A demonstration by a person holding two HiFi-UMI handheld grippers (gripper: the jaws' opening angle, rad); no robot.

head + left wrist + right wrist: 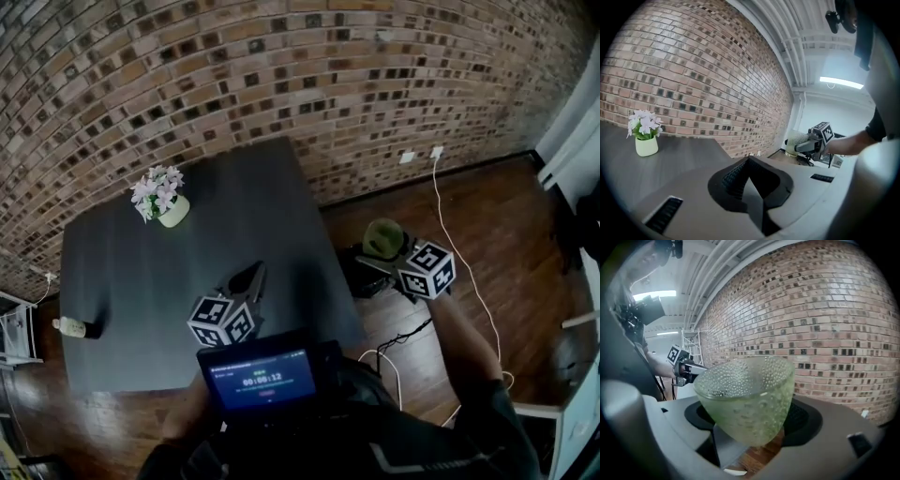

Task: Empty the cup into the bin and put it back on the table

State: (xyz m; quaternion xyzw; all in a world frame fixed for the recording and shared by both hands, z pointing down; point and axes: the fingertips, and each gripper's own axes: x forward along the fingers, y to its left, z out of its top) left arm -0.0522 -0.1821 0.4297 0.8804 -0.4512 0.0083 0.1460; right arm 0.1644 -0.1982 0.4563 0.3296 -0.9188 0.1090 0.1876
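Cup (747, 399) in R gripper (377, 257), L (749, 162) prob. shut

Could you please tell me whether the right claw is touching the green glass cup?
Touching. The right gripper view shows the green glass cup clamped between the jaws of the right claw, with its sides pressed against both pads.

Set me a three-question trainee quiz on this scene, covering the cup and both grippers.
1. Which gripper holds the green cup? A) left B) right C) neither
2. True or false: the green cup stands on the table.
3. Fill in: the left gripper hangs over the ___.

Key:
1. B: the right gripper clamps it.
2. False: it is held off the table's side, above the floor.
3. table
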